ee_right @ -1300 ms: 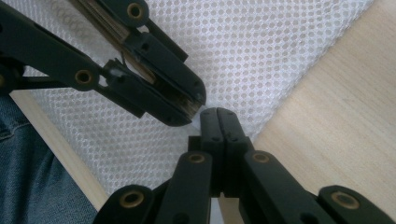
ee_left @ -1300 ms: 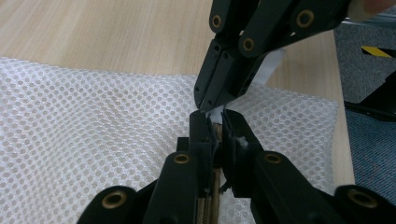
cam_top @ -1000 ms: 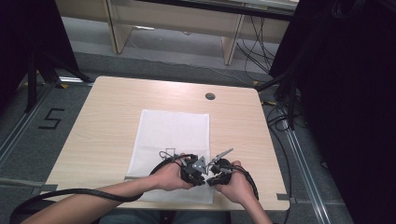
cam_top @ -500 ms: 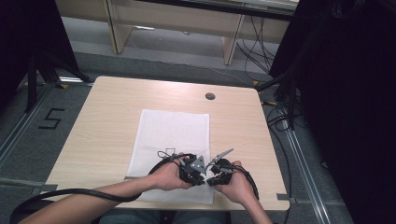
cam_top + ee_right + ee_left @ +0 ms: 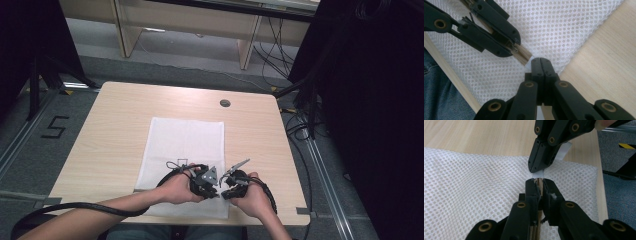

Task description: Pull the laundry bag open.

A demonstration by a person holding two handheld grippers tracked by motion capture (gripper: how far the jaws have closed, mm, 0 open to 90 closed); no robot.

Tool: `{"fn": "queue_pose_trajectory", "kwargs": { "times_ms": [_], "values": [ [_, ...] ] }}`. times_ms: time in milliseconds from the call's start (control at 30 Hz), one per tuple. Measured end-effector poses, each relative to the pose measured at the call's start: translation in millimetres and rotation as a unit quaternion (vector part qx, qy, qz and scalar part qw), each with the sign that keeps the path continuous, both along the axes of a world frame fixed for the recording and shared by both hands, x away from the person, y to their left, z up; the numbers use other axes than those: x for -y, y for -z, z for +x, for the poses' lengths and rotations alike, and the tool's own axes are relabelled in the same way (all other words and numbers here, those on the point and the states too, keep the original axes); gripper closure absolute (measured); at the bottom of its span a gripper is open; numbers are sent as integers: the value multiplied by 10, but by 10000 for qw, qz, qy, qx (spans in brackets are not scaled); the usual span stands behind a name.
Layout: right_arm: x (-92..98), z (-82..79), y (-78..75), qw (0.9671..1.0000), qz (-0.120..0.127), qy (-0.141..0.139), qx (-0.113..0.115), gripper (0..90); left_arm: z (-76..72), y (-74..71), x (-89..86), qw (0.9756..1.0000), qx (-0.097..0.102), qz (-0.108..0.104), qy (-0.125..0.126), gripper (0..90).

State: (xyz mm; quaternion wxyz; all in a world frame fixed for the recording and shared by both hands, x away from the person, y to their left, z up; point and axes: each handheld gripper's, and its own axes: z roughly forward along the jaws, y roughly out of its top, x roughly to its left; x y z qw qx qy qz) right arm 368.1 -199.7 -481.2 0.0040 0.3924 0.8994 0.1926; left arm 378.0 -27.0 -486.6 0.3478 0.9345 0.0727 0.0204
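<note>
Left gripper view shows the left hand-held gripper (image 5: 539, 181) clamped on the tan zipper edge (image 5: 539, 185) of the white mesh bag (image 5: 186, 145), lying mid-frame on the tabletop (image 5: 110, 130), likely anchoring it, while the right hand-held gripper (image 5: 540, 60), jaws fully closed, pinches the white pull tab (image 5: 537, 174).
</note>
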Motion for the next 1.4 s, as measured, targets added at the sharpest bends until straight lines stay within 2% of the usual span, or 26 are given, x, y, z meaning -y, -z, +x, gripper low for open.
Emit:
{"fn": "queue_pose_trajectory", "kwargs": {
  "times_ms": [167,267,300,367,400,433,467,633,700,933,1067,1167,1233,1400],
  "values": [
    [3,-2,2,10000,28,5,-7,900,-8,3,-4,10000,20,-24,-2,827],
    [2,-1,0,10000,13,-10,-4,900,-18,3,-13,10000,-62,-64,-39,828],
    [2,-2,0,10000,18,-3,-6,900,-14,-3,-23,10000,14,-43,-5,828],
    [9,2,2,10000,68,-62,5,900,-18,-8,-46,10000,-36,-58,-63,828],
    [5,-6,-5,9999,65,6,-86,900,-17,-11,-54,10000,-31,-61,-58,828],
    [10,1,-1,10000,60,-35,-25,900,-14,-16,-60,10000,-35,-43,-47,828],
    [9,1,-1,10000,60,-32,-29,900,-17,-13,-64,10000,13,-71,-48,828],
    [11,-3,0,10000,79,-14,-59,900,-24,-12,-66,9999,-27,-93,-67,828],
    [22,12,10,9999,86,-103,40,900,-18,-22,-77,10000,9,-83,-39,827],
    [24,12,10,9999,92,-91,39,900,-26,-19,-88,9999,-25,-114,-82,827],
    [25,13,11,9999,94,-108,42,900,-23,-32,-109,10000,40,-66,-39,828],
    [28,16,12,9999,102,-113,41,900,-27,-33,-124,9999,-39,-104,-80,828],
    [28,16,12,9999,98,-101,44,900,-25,-37,-133,9999,21,-92,-52,828],
    [29,17,13,9999,104,-99,42,900,-28,-33,-141,9999,20,-104,-19,828]
  ]
}}
